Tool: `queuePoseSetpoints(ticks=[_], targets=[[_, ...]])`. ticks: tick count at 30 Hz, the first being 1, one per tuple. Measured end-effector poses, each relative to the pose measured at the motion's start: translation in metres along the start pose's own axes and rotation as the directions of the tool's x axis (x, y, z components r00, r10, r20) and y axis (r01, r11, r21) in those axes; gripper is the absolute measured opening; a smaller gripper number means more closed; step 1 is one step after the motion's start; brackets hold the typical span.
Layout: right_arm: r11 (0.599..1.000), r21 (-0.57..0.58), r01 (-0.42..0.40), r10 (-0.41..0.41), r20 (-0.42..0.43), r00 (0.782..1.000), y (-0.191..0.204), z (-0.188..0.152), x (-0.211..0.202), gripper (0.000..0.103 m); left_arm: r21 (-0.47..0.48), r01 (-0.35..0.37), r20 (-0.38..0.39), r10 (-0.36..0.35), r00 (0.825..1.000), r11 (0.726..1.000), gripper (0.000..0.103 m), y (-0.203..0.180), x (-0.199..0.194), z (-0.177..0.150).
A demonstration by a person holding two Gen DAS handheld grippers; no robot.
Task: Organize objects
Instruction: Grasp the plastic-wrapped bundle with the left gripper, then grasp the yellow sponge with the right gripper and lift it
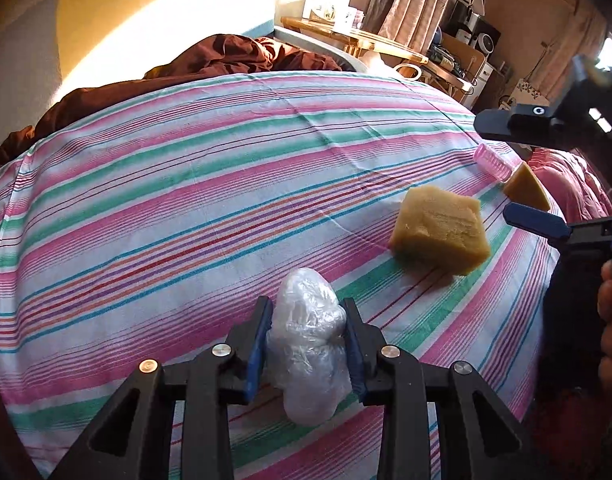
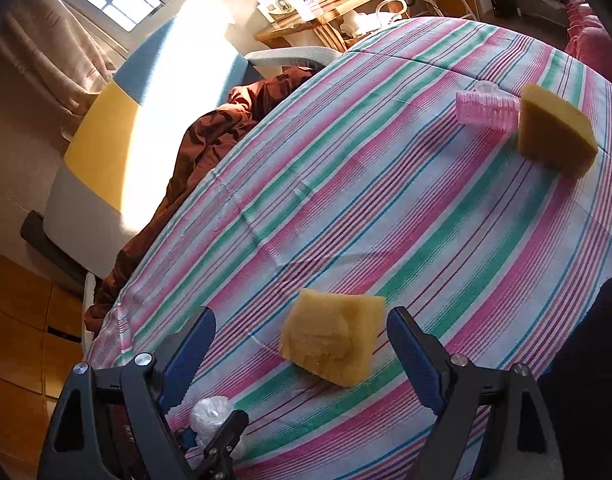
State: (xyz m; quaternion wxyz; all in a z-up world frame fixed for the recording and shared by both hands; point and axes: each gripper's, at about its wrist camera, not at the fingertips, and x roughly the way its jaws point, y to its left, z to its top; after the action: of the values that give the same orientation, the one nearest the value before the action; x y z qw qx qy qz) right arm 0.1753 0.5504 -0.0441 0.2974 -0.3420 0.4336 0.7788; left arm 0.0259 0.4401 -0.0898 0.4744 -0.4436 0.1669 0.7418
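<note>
In the left wrist view my left gripper (image 1: 306, 305) is shut on a crumpled wad of clear plastic (image 1: 306, 348), low over the striped bed sheet (image 1: 165, 208). A yellow sponge block (image 1: 440, 232) lies to its right. Farther right are a second sponge (image 1: 526, 188) and a pink hair roller (image 1: 490, 161), with my right gripper (image 1: 494, 168) hanging over them. Seen from the right wrist, my right gripper (image 2: 301, 318) stands open. The near sponge (image 2: 334, 344) shows between its fingers, untouched. The plastic wad (image 2: 209, 408) and left gripper (image 2: 221, 436) appear at bottom left.
A rumpled brown blanket (image 1: 225, 56) lies along the bed's far side by a yellow and blue headboard (image 2: 117, 128). A wooden side table (image 1: 354, 36) with boxes stands beyond the bed. A pink quilt (image 1: 578, 184) lies at the right edge.
</note>
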Motion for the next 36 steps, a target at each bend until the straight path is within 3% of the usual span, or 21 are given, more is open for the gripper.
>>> queuePoseSetpoints(ticks=[3, 7, 16, 29, 30, 31, 33, 36], targets=[[0.993, -0.043, 0.108, -0.11, -0.039, 0.993, 0.004, -0.002, 0.013, 0.089, 0.035, -0.02, 0.024, 0.019, 1.0, 0.999, 0.035, 0.005, -0.013, -0.018], [0.977, -0.114, 0.181, -0.189, -0.064, 0.98, 0.012, -0.006, 0.024, 0.089, -0.016, 0.0, 0.035, 0.0, 0.999, 1.0, 0.034, 0.019, -0.03, -0.04], [0.933, -0.249, 0.26, -0.298, -0.127, 0.946, 0.025, -0.016, 0.049, 0.089, -0.028, 0.019, 0.104, -0.016, 0.994, 0.999, 0.035, 0.026, -0.038, -0.063], [0.939, -0.239, 0.249, -0.284, -0.125, 0.951, 0.017, -0.014, 0.05, 0.089, -0.021, 0.018, 0.15, -0.015, 0.989, 1.0, 0.037, 0.028, -0.042, -0.072], [0.935, -0.25, 0.25, -0.287, -0.125, 0.95, 0.017, -0.015, 0.05, 0.088, -0.02, 0.016, 0.151, -0.013, 0.988, 1.0, 0.037, 0.028, -0.042, -0.072], [0.931, -0.268, 0.249, -0.29, -0.125, 0.949, 0.018, -0.017, 0.051, 0.073, -0.019, 0.014, 0.152, -0.011, 0.988, 1.0, 0.037, 0.027, -0.042, -0.072], [0.911, -0.315, 0.265, -0.313, -0.111, 0.943, 0.022, -0.02, 0.049, 0.068, -0.017, 0.011, 0.152, -0.008, 0.988, 1.0, 0.037, 0.027, -0.042, -0.072], [0.918, -0.356, 0.177, -0.233, -0.121, 0.965, 0.031, -0.027, 0.043, 0.064, -0.018, 0.01, 0.153, -0.007, 0.988, 1.0, 0.037, 0.026, -0.043, -0.073]])
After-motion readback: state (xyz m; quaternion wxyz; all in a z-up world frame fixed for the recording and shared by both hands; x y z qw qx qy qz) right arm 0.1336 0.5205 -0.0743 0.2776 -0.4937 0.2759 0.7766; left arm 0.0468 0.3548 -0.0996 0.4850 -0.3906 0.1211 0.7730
